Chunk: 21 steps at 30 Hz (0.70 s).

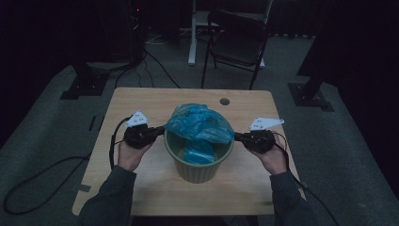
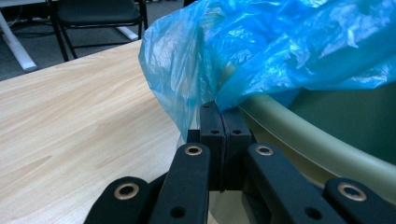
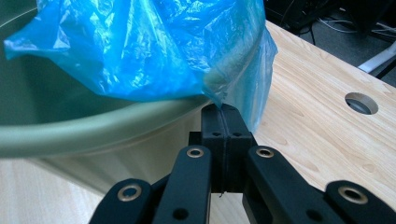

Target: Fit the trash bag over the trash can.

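Observation:
A pale green bin (image 1: 200,168) stands in the middle of the wooden table (image 1: 141,103). A blue plastic bag (image 1: 200,123) is draped over its far rim and hangs down inside. My left gripper (image 1: 161,130) is at the bin's left rim, shut on the bag's edge (image 2: 196,100). My right gripper (image 1: 237,137) is at the right rim, shut on the opposite edge of the bag (image 3: 224,93). The green rim (image 2: 299,135) runs beside the left jaws, and the rim (image 3: 93,135) passes left of the right jaws.
A round cable hole (image 1: 224,101) sits in the table behind the bin. A black folding chair (image 1: 237,40) stands beyond the table's far edge. Cables (image 1: 47,174) trail over the floor at the left.

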{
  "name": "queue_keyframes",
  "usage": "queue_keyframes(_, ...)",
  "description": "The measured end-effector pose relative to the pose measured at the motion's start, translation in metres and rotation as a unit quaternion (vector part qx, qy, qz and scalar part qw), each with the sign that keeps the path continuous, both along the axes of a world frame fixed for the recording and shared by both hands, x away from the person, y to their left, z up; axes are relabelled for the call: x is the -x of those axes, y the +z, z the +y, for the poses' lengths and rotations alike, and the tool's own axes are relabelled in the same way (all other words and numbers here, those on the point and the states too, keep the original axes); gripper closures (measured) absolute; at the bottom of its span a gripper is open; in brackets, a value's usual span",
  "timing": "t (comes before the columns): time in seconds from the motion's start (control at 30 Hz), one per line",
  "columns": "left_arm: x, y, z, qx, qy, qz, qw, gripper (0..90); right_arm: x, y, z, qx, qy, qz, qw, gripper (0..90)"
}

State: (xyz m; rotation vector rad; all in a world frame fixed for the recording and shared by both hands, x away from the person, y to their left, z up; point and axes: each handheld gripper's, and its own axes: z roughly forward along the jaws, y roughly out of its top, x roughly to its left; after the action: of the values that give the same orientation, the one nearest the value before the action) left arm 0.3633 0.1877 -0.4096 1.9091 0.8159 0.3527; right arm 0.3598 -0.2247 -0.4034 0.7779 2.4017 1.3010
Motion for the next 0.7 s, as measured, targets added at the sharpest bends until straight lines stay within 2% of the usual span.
queue_keyframes(0.17, 0.011, -0.003, 0.001, 0.001, -0.007, 0.002, 1.0000, 89.9, 0.005, 0.000, -0.002, -0.008, 0.005, 0.003, 0.9999, 90.0)
queue_keyframes(0.33, 0.021, -0.005, 0.003, -0.001, -0.015, -0.001, 0.9999, 89.9, 0.013, -0.004, 0.002, -0.002, 0.024, 0.011, 0.9997, 90.0)
queue_keyframes(0.6, 0.031, -0.005, -0.001, -0.012, -0.028, -0.005, 0.9995, 89.8, 0.019, -0.008, 0.002, 0.000, 0.033, 0.018, 0.9993, 90.0)
queue_keyframes(0.63, 0.031, -0.005, -0.001, -0.012, -0.028, -0.006, 0.9995, 89.8, 0.020, -0.005, 0.000, 0.012, 0.018, 0.007, 0.9997, 83.5)
queue_keyframes(0.7, 0.029, -0.005, -0.001, -0.011, -0.027, -0.006, 0.9996, 89.7, 0.019, -0.002, -0.002, 0.015, -0.002, -0.005, 0.9999, 73.1)
